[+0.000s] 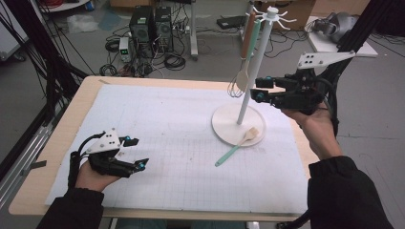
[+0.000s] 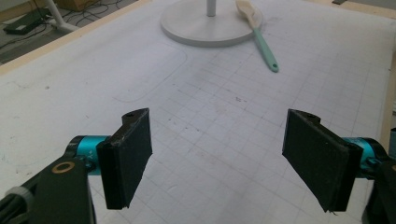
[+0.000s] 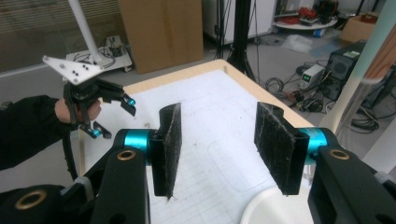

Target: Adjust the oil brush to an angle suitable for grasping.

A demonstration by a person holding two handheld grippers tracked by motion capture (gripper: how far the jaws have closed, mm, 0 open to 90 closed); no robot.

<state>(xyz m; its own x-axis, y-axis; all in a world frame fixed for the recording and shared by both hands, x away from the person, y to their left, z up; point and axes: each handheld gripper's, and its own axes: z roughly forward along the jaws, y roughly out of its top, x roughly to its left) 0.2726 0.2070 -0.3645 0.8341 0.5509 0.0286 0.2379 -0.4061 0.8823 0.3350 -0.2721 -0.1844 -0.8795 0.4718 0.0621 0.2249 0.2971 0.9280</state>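
On the desk (image 1: 57, 157), white gridded mat (image 1: 167, 129), entries as follows.

Item 1: spatula (image 1: 237, 146), mint handle, pale blade. Blade rests on the round base of the utensil stand (image 1: 224, 129); handle runs off the base onto the mat, toward the person and to their left.

Item 2: right tongs (image 1: 262, 89), held beside the stand's pole, above the base, pads partly apart, nothing between them. Spatula lies below and toward the person from them.

Item 3: left tongs (image 1: 135, 152), low over the mat's near left, jaws wide, empty. In the left gripper view the spatula (image 2: 259, 36) lies well ahead, handle end nearest.

Item 4: whisk (image 1: 235, 88) and second spatula (image 1: 244, 71), hanging from the stand's hooks.

Judgement: right hand nearer; best gripped across the handle.
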